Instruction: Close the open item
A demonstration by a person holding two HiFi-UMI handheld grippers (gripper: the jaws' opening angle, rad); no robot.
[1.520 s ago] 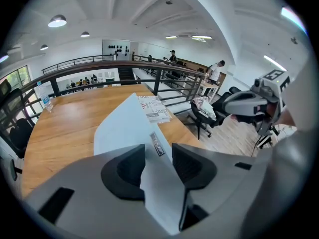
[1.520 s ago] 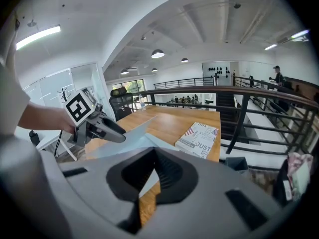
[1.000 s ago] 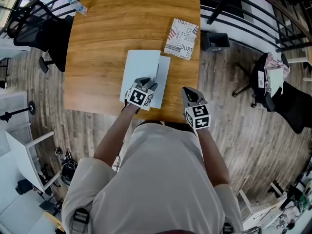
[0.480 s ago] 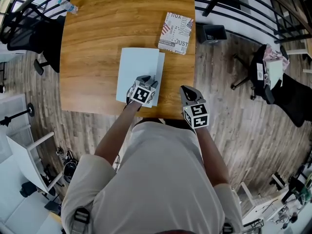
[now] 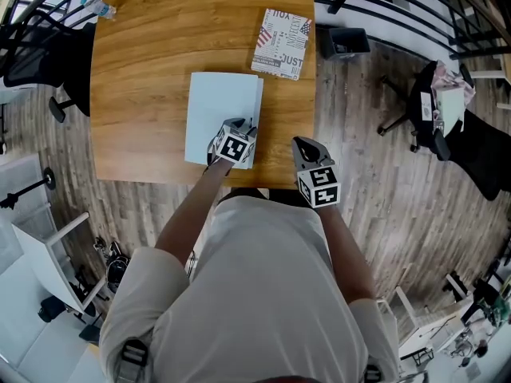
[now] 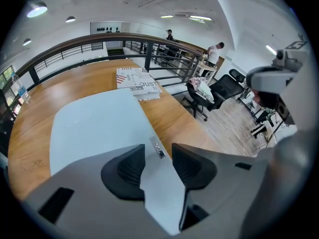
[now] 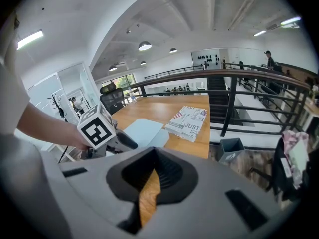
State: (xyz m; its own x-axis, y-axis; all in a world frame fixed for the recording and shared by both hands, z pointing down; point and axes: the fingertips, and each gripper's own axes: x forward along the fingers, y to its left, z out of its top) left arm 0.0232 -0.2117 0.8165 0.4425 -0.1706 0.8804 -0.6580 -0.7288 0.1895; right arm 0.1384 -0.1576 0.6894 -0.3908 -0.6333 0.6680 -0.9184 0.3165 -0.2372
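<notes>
A pale blue folder [image 5: 215,102] lies flat on the wooden table [image 5: 144,70], with a lower leaf showing as a thin strip along its right edge. My left gripper [image 5: 239,126] hovers over the folder's near right corner. In the left gripper view its jaws [image 6: 158,156] stand open above the blue surface [image 6: 94,123], beside a small metal tag [image 6: 157,148] at the folder's edge. My right gripper [image 5: 306,144] is at the table's near edge, right of the folder, tips together and empty [image 7: 153,171].
A printed booklet [image 5: 279,32] lies at the table's far right corner. A plastic bottle [image 5: 94,8] sits at the far left corner. A dark bin [image 5: 345,42] and office chairs [image 5: 447,134] stand on the floor to the right, and a black railing runs behind the table.
My left gripper has crept a little further over the folder's near right corner. The strip of lower leaf along the right edge looks narrower. The right gripper has barely moved.
</notes>
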